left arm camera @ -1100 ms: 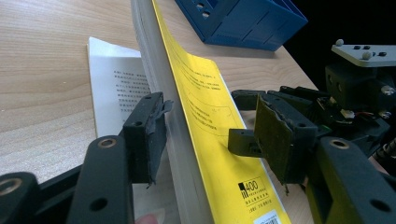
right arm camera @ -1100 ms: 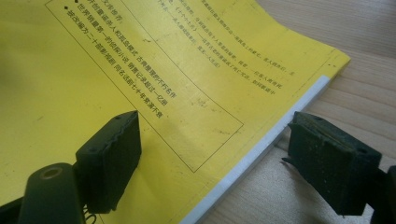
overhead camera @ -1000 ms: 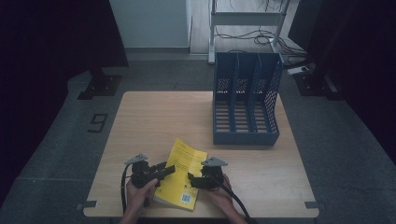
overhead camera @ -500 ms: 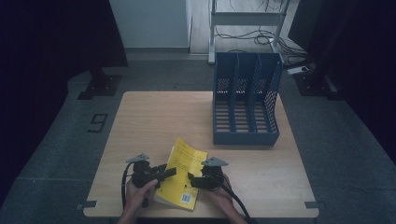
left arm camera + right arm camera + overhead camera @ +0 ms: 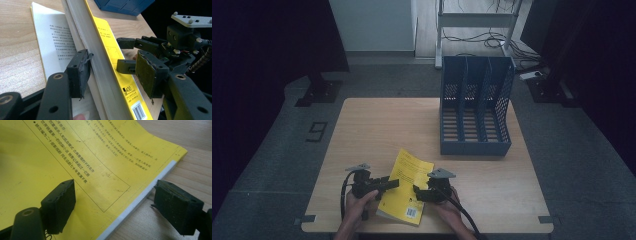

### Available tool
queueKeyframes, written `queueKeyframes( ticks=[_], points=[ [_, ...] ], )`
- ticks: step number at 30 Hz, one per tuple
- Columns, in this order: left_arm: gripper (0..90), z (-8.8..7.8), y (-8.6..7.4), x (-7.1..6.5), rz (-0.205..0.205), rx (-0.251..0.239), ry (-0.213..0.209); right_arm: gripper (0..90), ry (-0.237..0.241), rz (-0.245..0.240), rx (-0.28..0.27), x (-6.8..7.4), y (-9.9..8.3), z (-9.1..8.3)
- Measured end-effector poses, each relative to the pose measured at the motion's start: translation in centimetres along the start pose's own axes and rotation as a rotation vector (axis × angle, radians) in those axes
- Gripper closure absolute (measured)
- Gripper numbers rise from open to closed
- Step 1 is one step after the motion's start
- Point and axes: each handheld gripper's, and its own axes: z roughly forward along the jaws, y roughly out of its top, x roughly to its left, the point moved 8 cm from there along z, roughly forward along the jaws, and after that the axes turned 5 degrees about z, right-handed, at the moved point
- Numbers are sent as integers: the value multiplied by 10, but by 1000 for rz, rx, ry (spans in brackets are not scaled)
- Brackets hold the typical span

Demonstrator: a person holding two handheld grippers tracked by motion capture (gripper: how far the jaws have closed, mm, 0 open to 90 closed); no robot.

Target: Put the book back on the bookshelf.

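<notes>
While the yellow book (image 5: 406,186) lies near the table's (image 5: 377,125) front edge, the left gripper (image 5: 387,183) straddles its page block, jaws spread and unclenched; the right gripper (image 5: 418,192) brackets its spine edge, jaws released.

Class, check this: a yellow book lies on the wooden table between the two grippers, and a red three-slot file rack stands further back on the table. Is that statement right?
One detail is wrong: the file rack is blue, not red, as the high view shows. The rest stands: the yellow book lies on the wooden table between the left gripper and the right gripper, with the three-slot rack further back.
</notes>
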Motion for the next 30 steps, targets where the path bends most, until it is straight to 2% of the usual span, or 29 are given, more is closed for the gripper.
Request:
queueKeyframes(
  ticks=[3,4,5,9,10,11,12,13,20,30],
  points=[
    [473,3,-1,1,8,15,10,171,0,0,0,0,0,0],
    [473,5,-2,2,17,27,25,171,0,0,0,0,0,0],
    [492,6,-3,3,38,49,65,171,-1,-1,0,0,0,0],
    [536,5,-4,6,66,66,114,175,0,-2,0,0,0,0],
    [546,5,-4,6,66,66,114,175,0,-2,0,0,0,0],
    [576,6,-5,8,87,76,156,178,2,-3,1,0,0,0],
    [605,6,-5,8,87,76,156,178,2,-3,1,-1,0,0],
    [625,5,-5,9,102,81,180,179,2,-3,1,-1,0,0],
    [652,4,-5,9,115,85,178,182,2,-3,0,-1,0,-1],
    [598,6,-6,17,106,90,200,198,5,0,1,-1,-1,-1]
  ],
)
